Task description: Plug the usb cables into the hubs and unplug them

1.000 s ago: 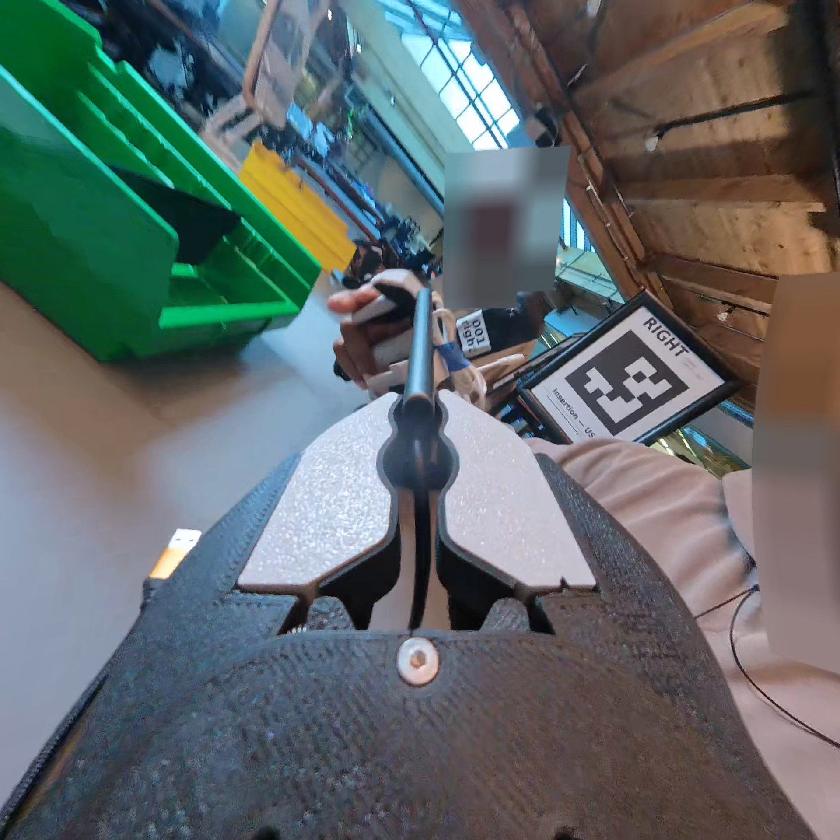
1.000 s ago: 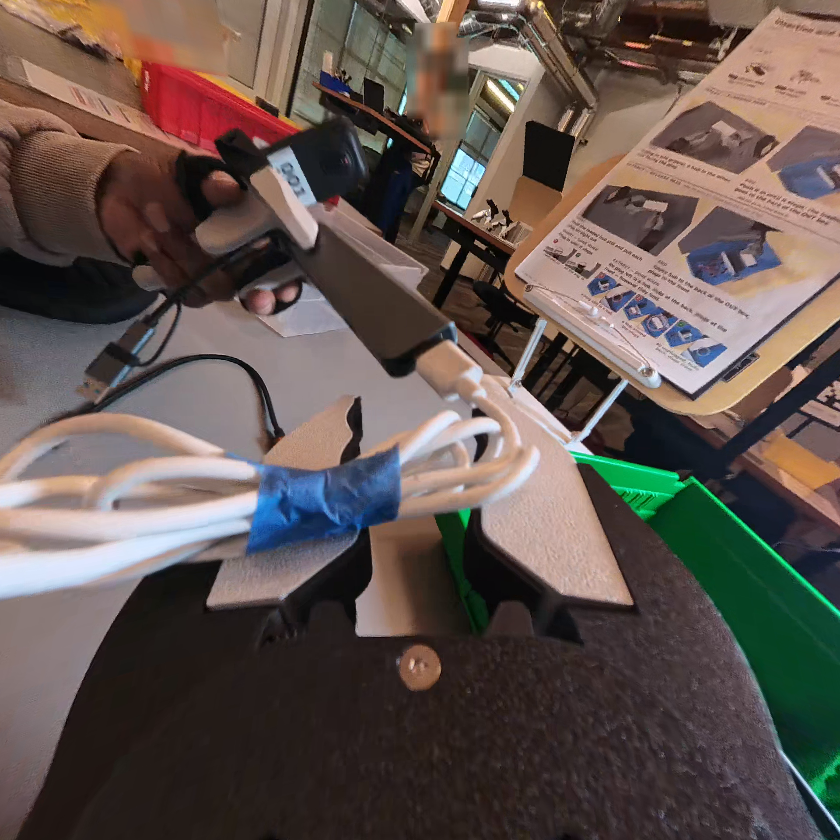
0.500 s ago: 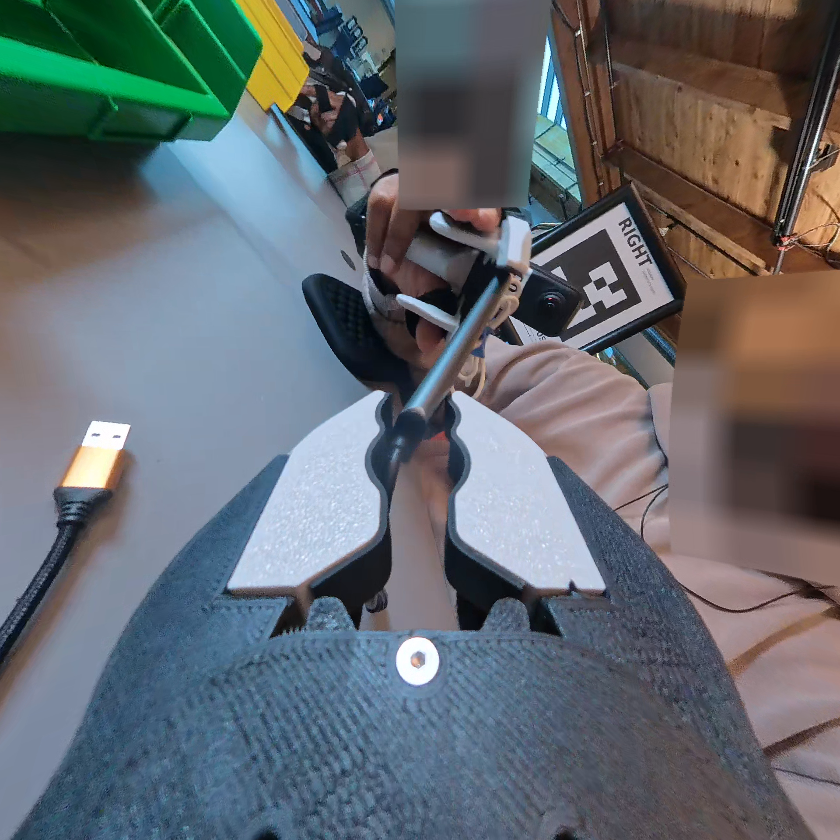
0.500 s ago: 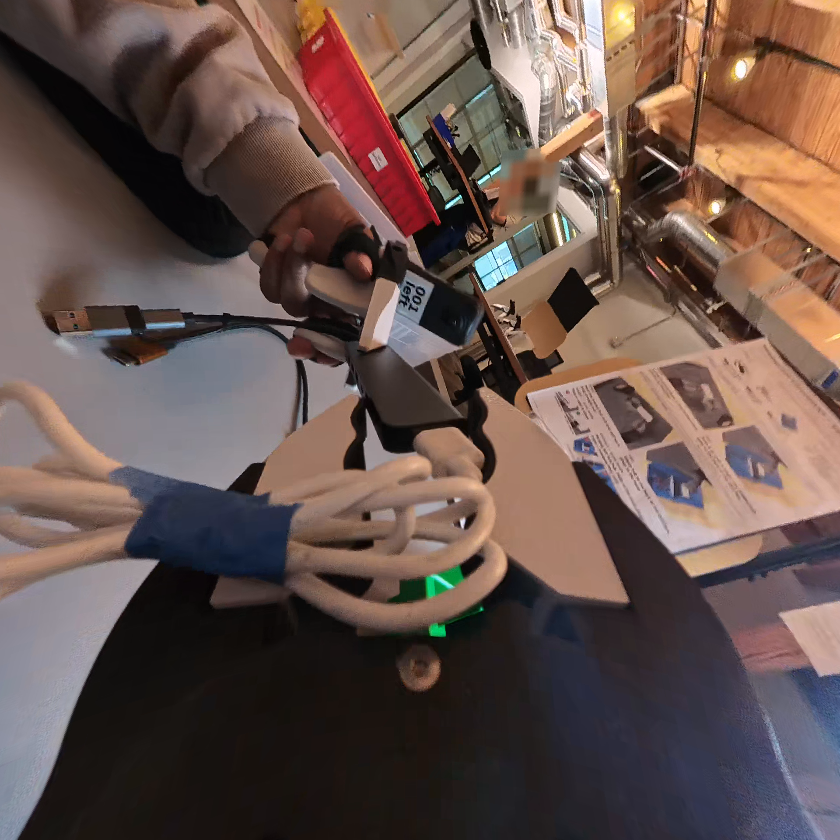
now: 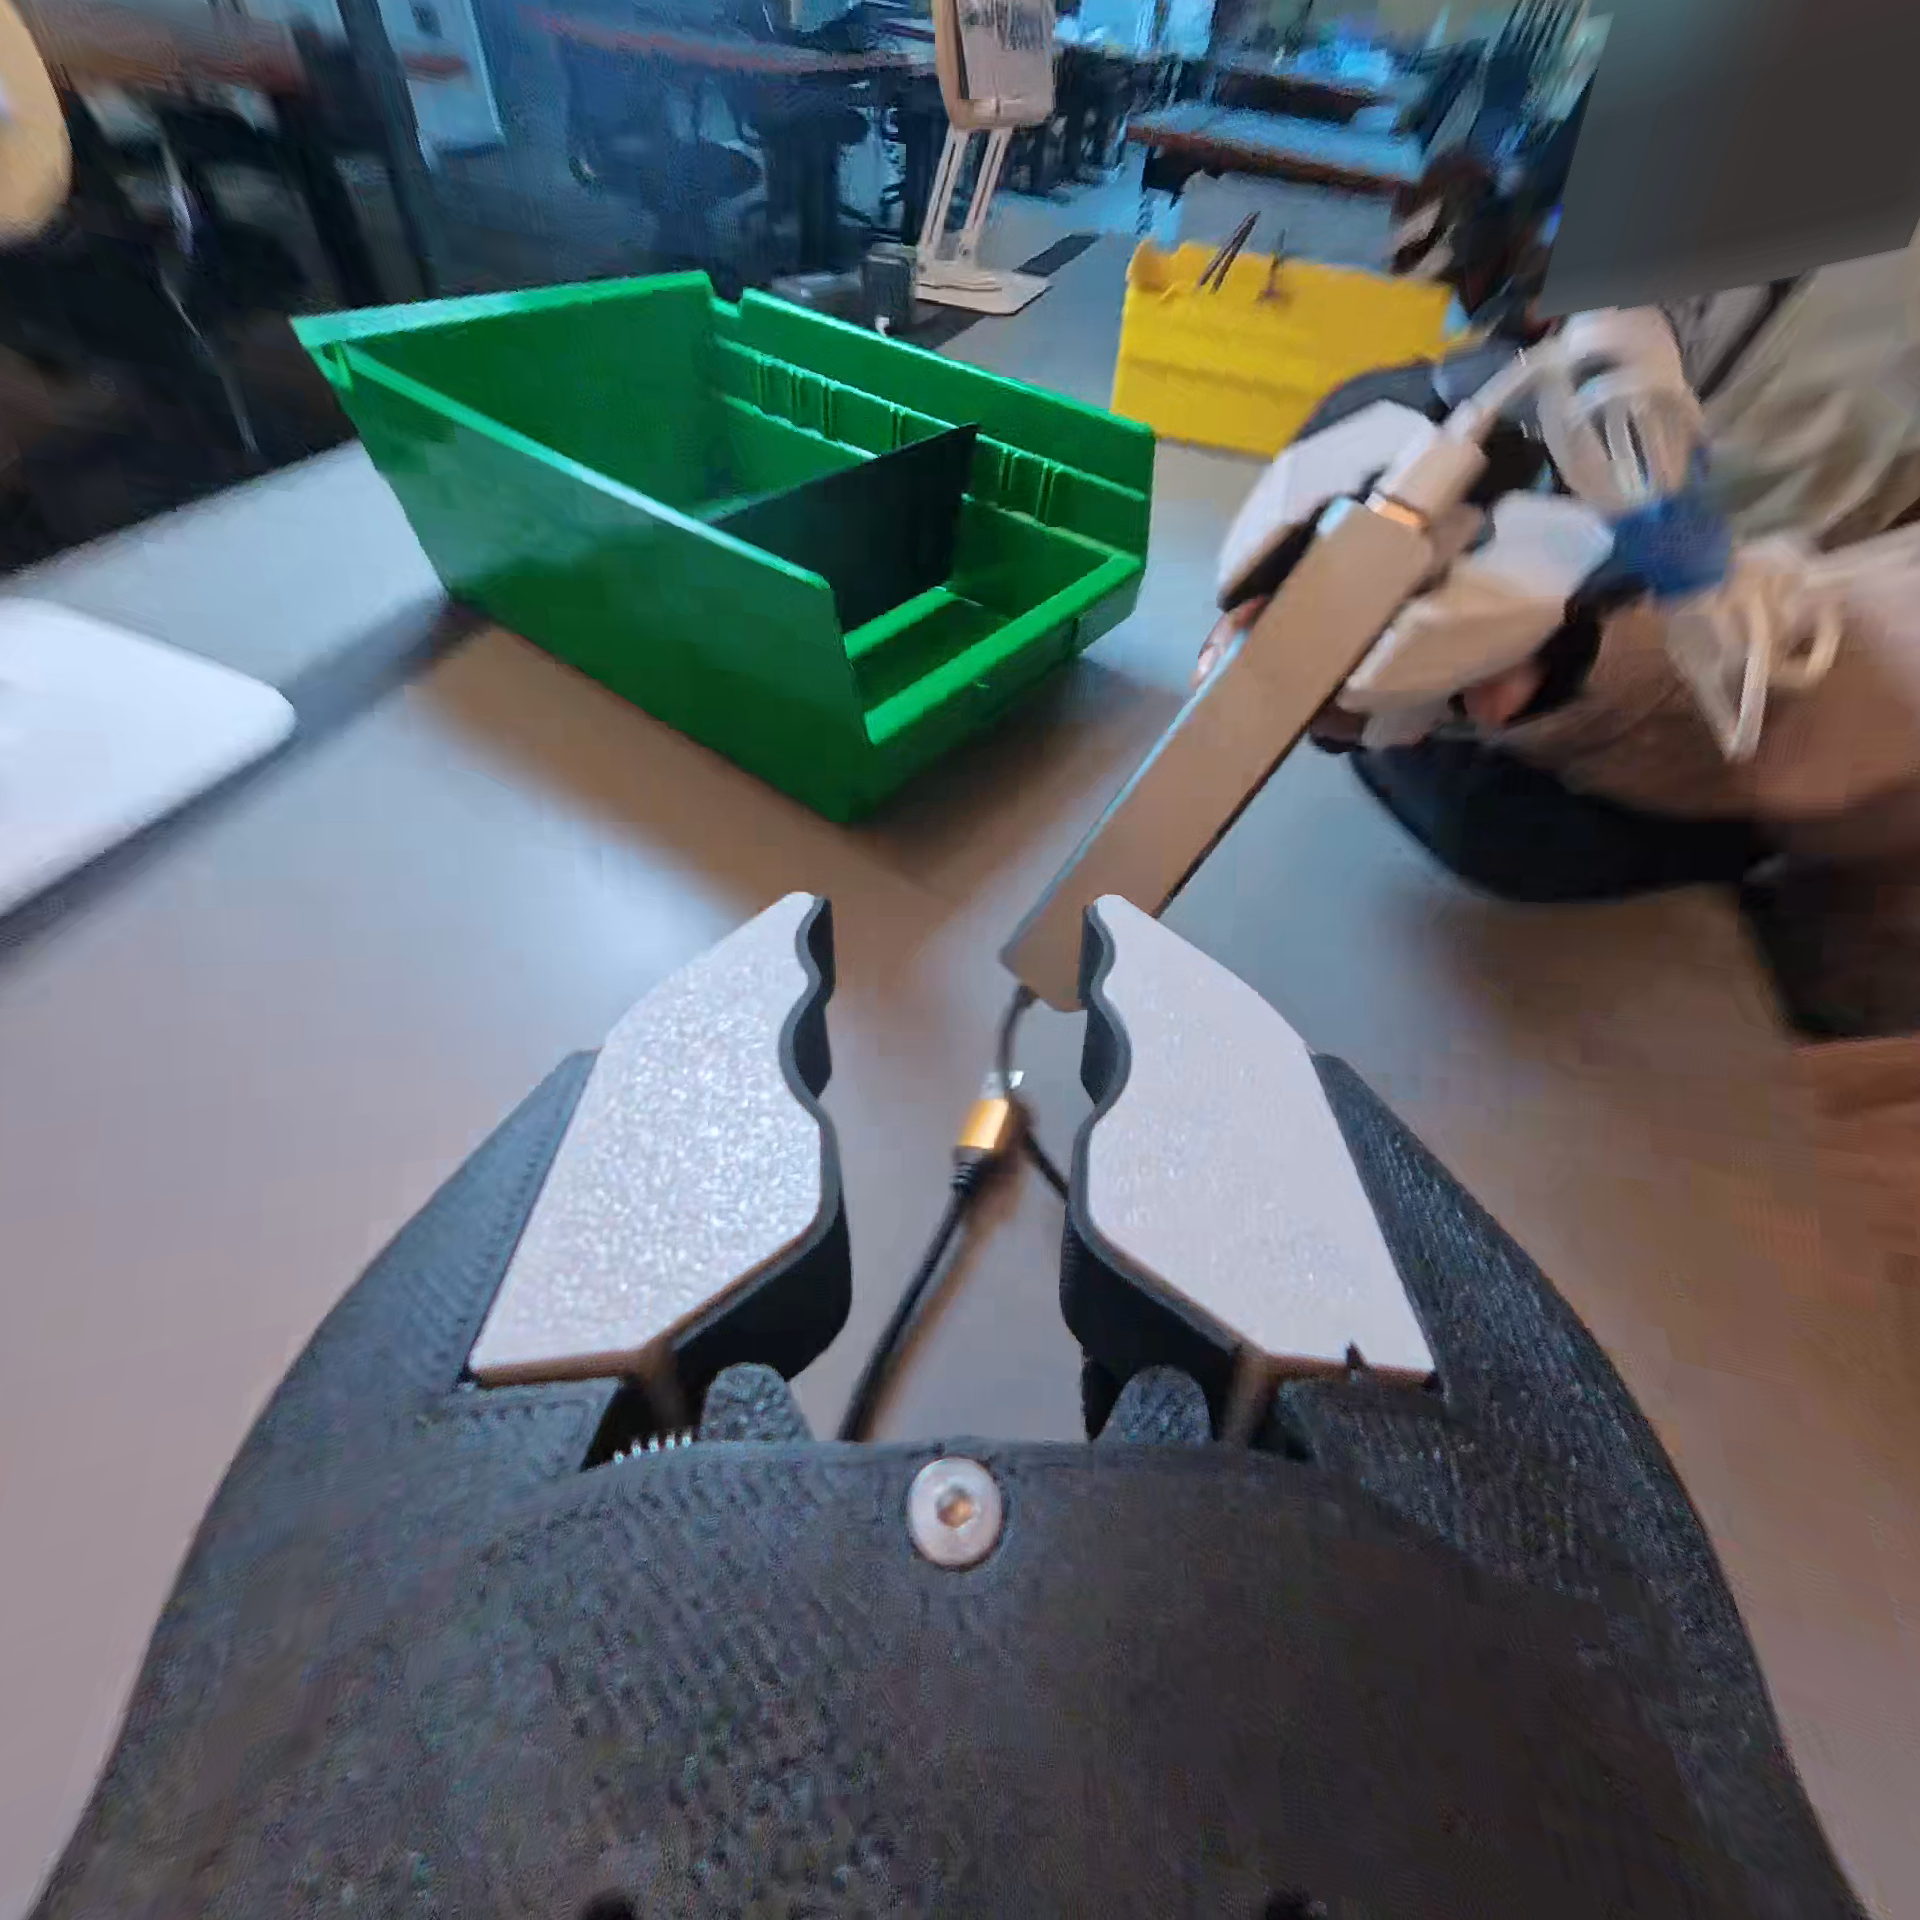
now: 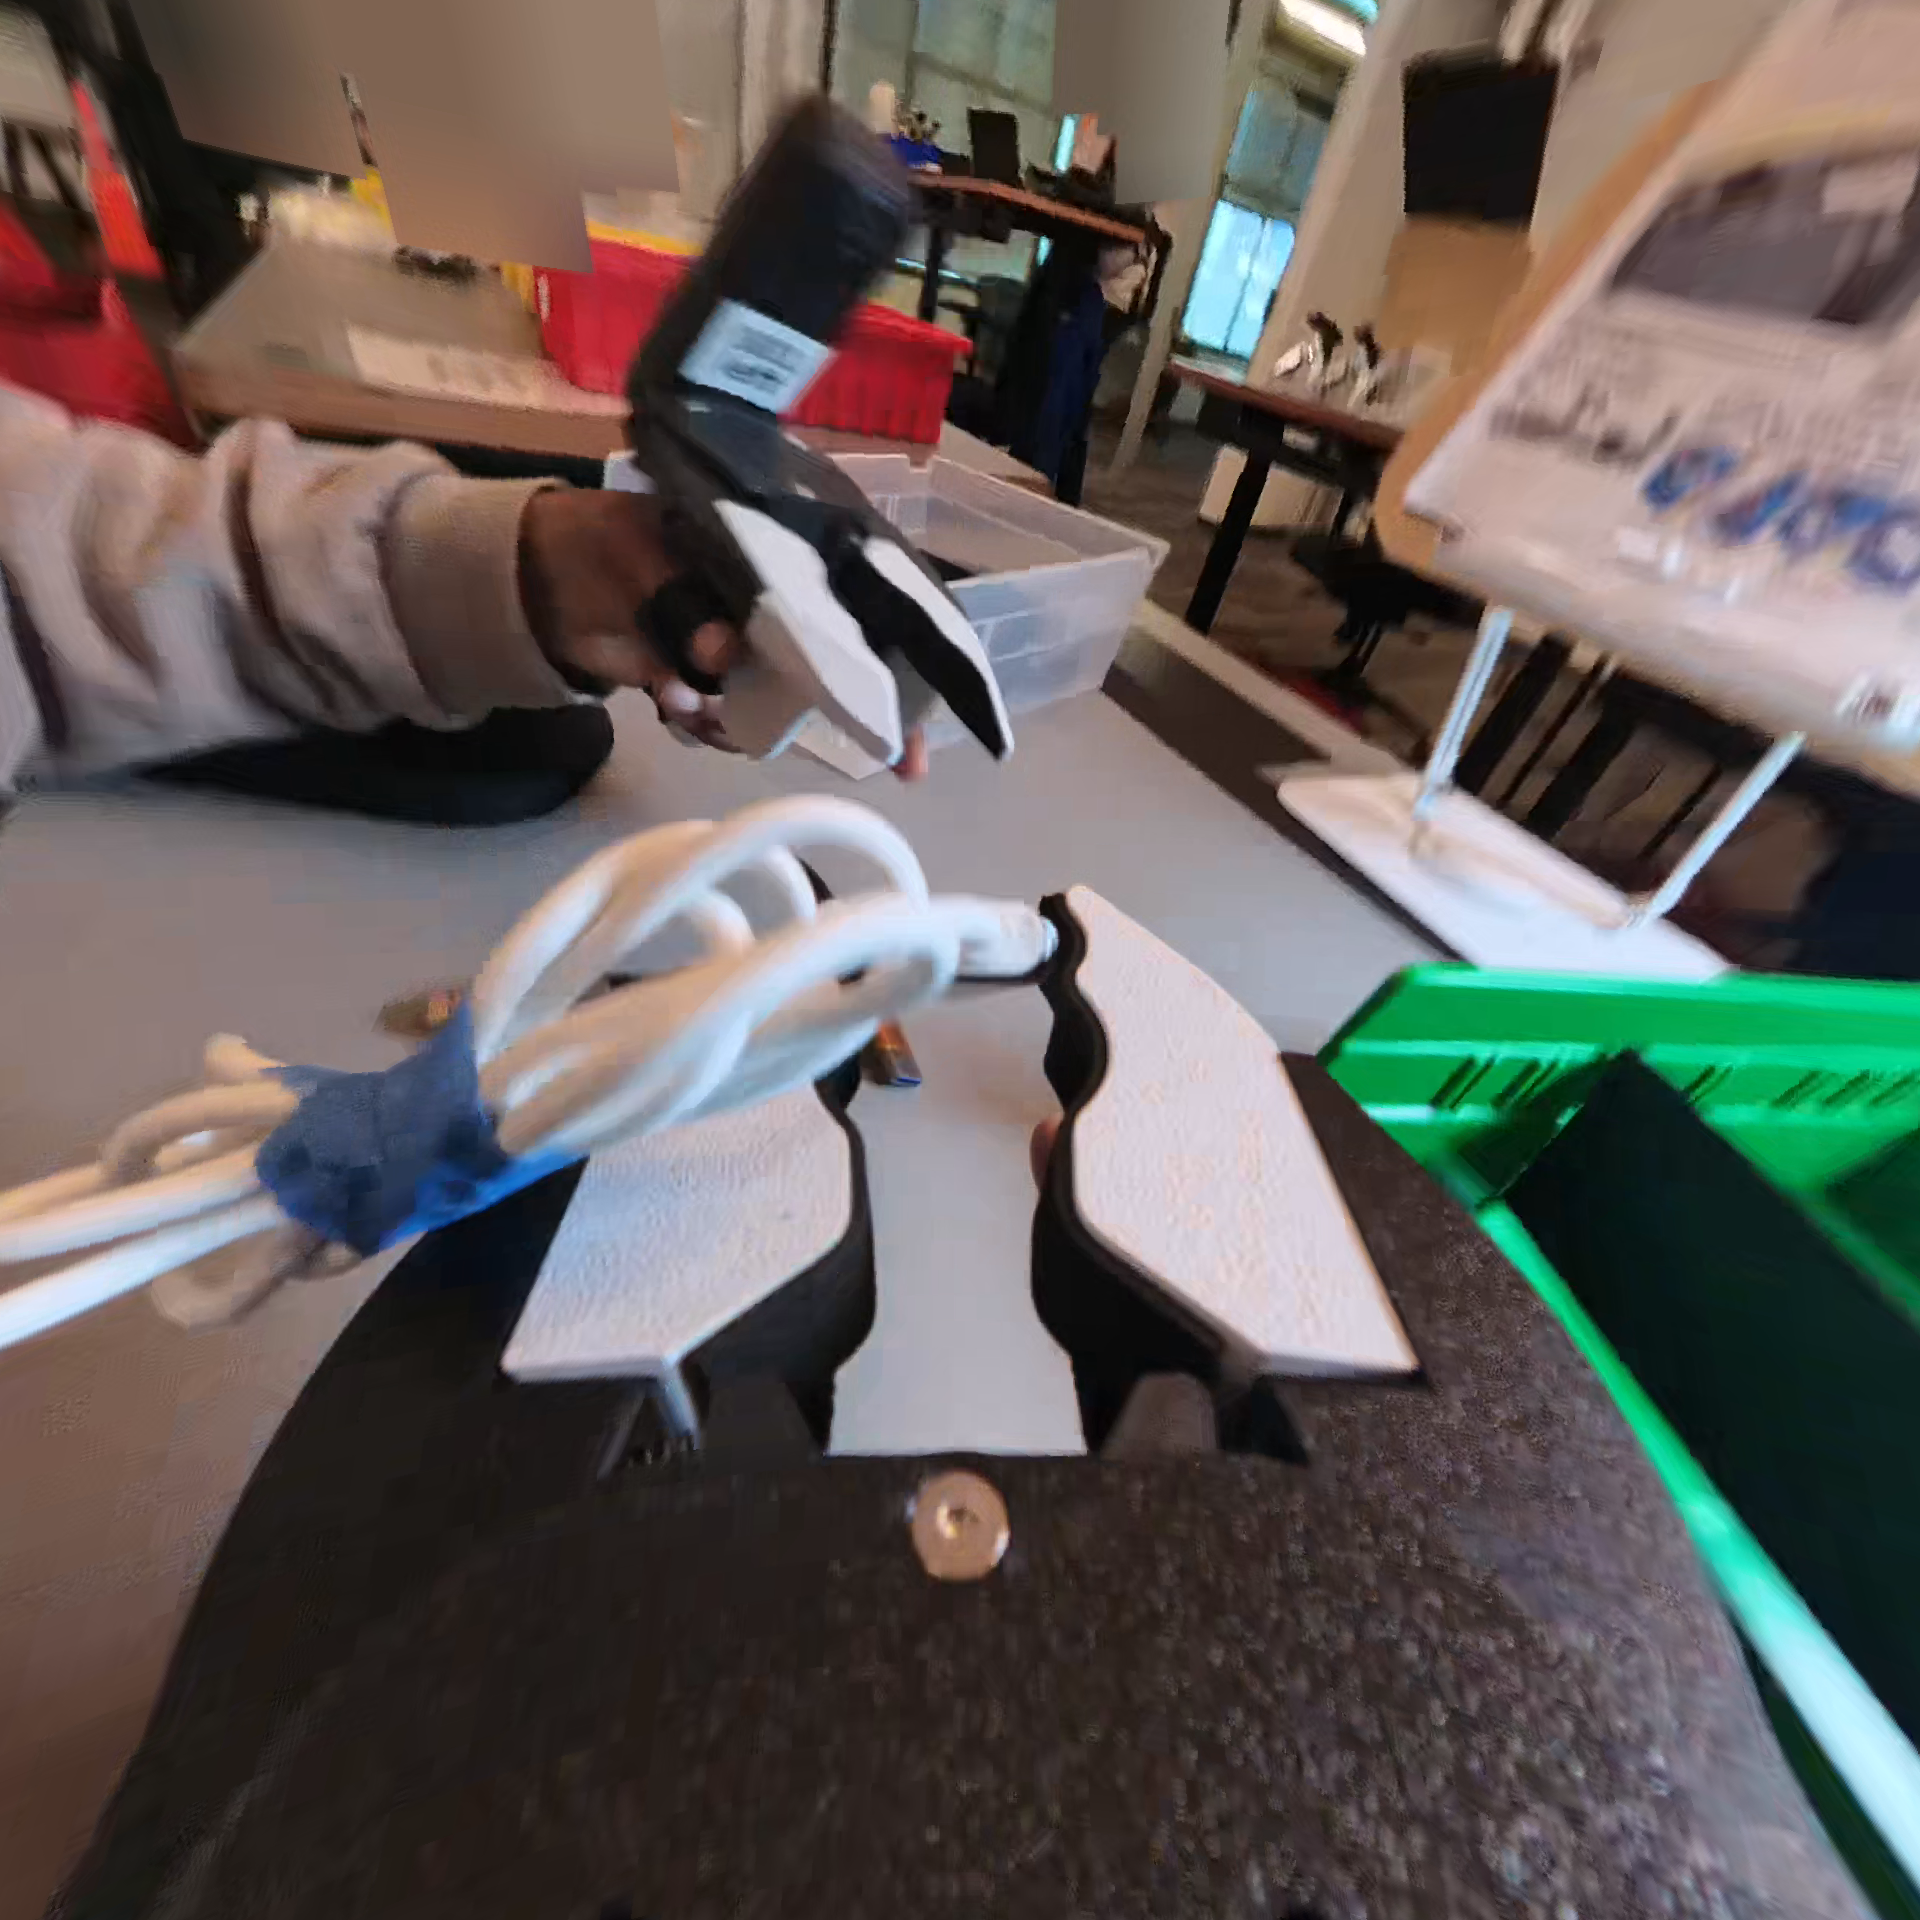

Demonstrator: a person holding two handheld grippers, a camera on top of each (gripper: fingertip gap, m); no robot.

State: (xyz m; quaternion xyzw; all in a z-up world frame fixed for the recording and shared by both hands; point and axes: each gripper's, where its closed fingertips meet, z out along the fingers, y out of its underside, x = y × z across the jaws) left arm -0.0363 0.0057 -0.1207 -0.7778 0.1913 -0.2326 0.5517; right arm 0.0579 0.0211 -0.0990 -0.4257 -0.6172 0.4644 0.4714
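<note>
In the left wrist view, the left gripper [image 5: 956,961] is spread wide and empty above the grey-brown table [image 5: 416,935]; a black braided cable with a gold USB plug [image 5: 987,1122] lies between its fingers. Beyond, the right gripper [image 5: 1382,561] pinches the slim grey metal hub [image 5: 1236,738], slanting down. In the right wrist view, the coiled white cable taped in blue [image 6: 665,997] meets the right gripper's [image 6: 945,935] tips; the hub itself is hidden. A green plastic bin [image 6: 1558,1049] stands right.
</note>
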